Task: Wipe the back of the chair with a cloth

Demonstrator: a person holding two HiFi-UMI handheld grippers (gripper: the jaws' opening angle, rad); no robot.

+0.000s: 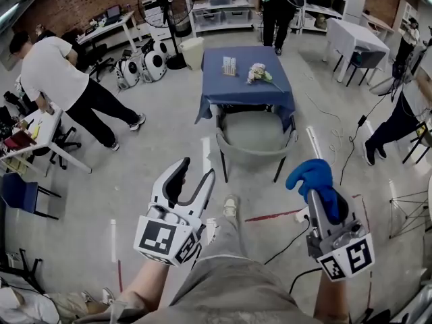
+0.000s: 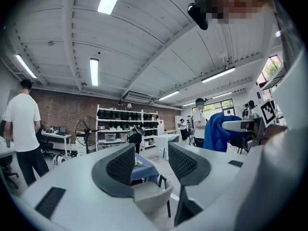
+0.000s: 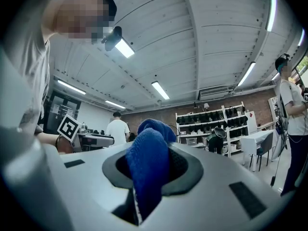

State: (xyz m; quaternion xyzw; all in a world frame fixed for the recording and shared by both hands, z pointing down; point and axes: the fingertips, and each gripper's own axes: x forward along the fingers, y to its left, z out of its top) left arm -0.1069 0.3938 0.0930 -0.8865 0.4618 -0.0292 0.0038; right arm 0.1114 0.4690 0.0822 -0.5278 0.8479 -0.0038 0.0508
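Observation:
A grey chair (image 1: pixel 255 155) with a curved back stands ahead of me, tucked against a table with a blue cover (image 1: pixel 247 79). My left gripper (image 1: pixel 194 174) is held out toward it, open, with nothing between its fingers; in the left gripper view the chair (image 2: pixel 151 195) shows low between the jaws. My right gripper (image 1: pixel 316 189) is shut on a blue cloth (image 1: pixel 313 178), which bulges out past the jaws. In the right gripper view the blue cloth (image 3: pixel 149 165) fills the gap between the pads. Both grippers are short of the chair, apart from it.
On the blue table lie a small box (image 1: pixel 229 65) and a bunch of flowers (image 1: pixel 258 72). People stand at the left (image 1: pixel 64 83), at the back (image 1: pixel 277 9) and at the right (image 1: pixel 405 113). A fan (image 1: pixel 162 12), shelves, a white table (image 1: pixel 354 36) and floor cables (image 1: pixel 331 130) surround the spot.

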